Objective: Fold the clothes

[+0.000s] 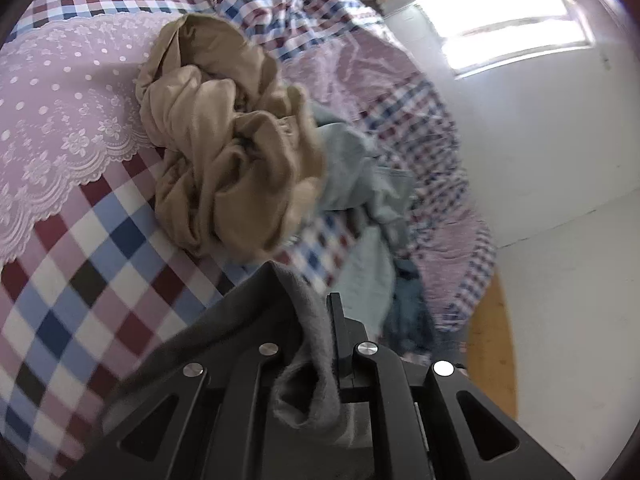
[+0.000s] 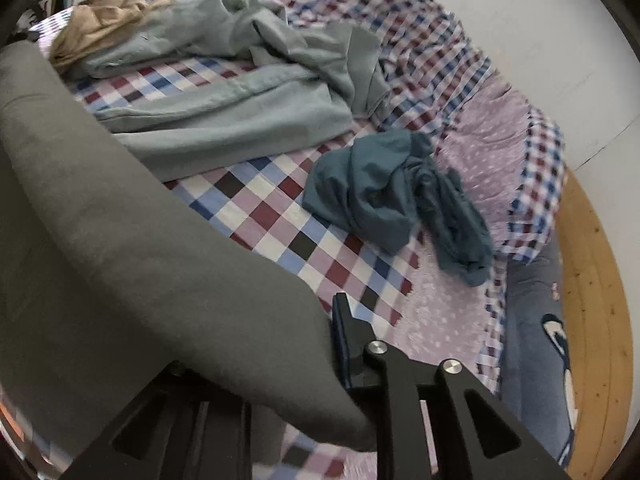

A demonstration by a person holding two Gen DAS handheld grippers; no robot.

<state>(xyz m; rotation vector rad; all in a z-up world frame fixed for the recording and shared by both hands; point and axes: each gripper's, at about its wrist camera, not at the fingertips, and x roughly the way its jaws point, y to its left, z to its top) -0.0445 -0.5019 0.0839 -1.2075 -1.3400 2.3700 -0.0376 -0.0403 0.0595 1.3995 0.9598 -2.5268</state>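
Grey fleece garment [image 2: 132,220] pinched at both ends, lifted over the checked bed [image 2: 280,216].

Left gripper [image 1: 320,320] clamped on a rolled hem at bottom centre of its frame; right gripper [image 2: 340,344] clamped on a broad edge filling the left half of its view. Looks soft, floppy, light, fuzzy rather than slick, so probably best held at hems or corners. Still crumpled: tan heap [image 1: 224,140] upper middle, pale green piece [image 2: 224,92] upper left, teal one [image 2: 400,196] centre right.
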